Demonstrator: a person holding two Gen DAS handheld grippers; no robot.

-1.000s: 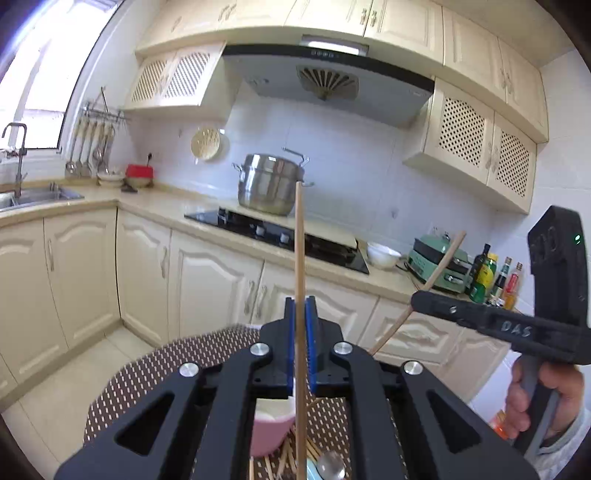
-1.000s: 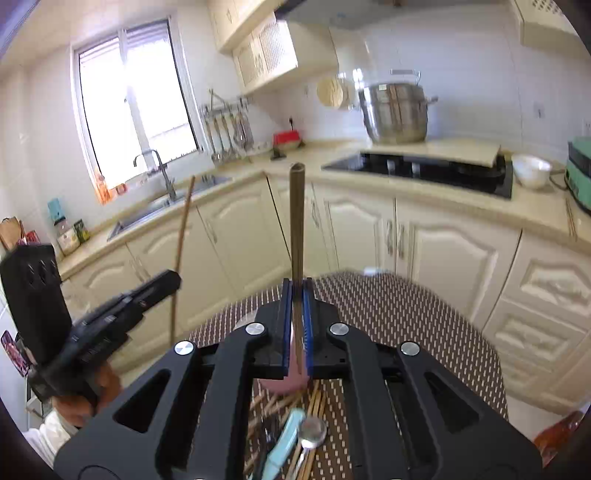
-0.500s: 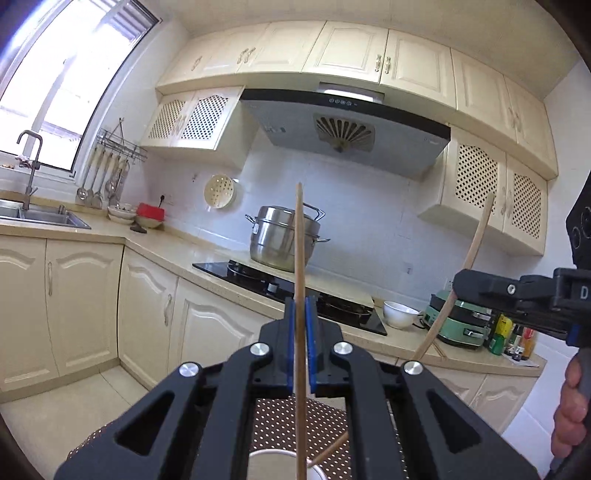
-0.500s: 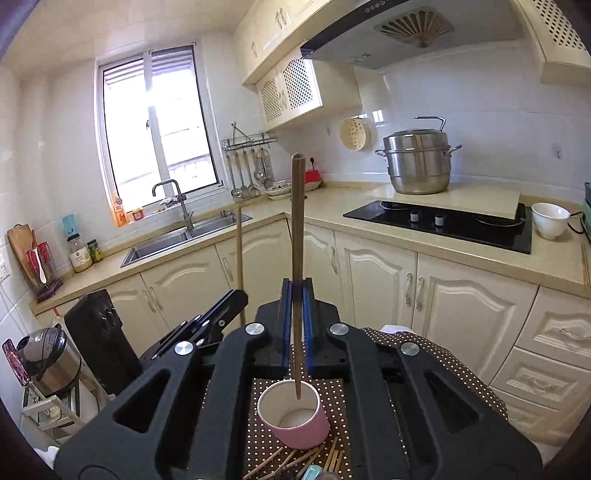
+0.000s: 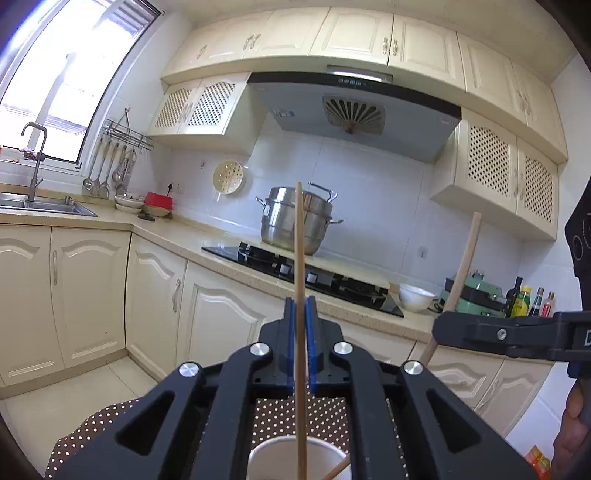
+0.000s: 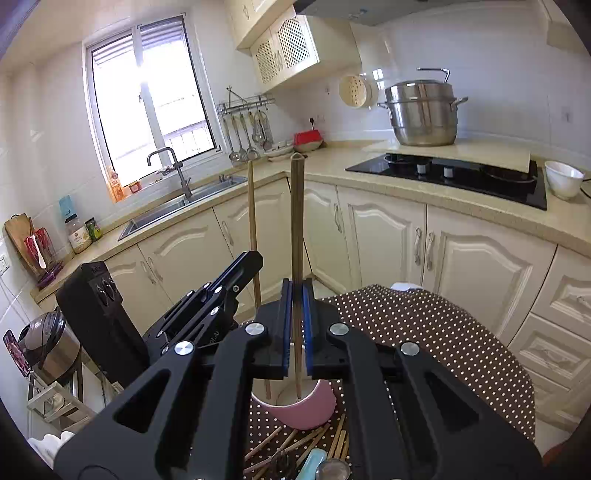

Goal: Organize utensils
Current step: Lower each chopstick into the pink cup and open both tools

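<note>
Lowering chopsticks into the pink cup (image 6: 301, 408): left gripper (image 5: 301, 341) and right gripper (image 6: 297, 325) each clamp one upright chopstick (image 5: 299, 258). Next: release both over the cup.

A kitchen is shown, fitted with cream cabinets (image 5: 88, 295) below a pale stone countertop (image 6: 461, 192) that is run around a corner. Upper cupboards (image 5: 332, 33) are hung above, some with lattice doors (image 5: 506, 170). The walls are covered in white tiles (image 5: 373, 192). A grey range hood (image 5: 351, 107) is mounted over a black hob (image 6: 454, 173), on which a steel steamer pot (image 6: 421, 110) is set. A steel sink (image 6: 181, 206) with a tall tap (image 6: 170, 166) is placed under a bright window (image 6: 151, 99), through which daylight is let in. Ladles are hung from a wall rail (image 6: 243, 103). The floor (image 5: 85, 391) is laid with pale tiles
</note>
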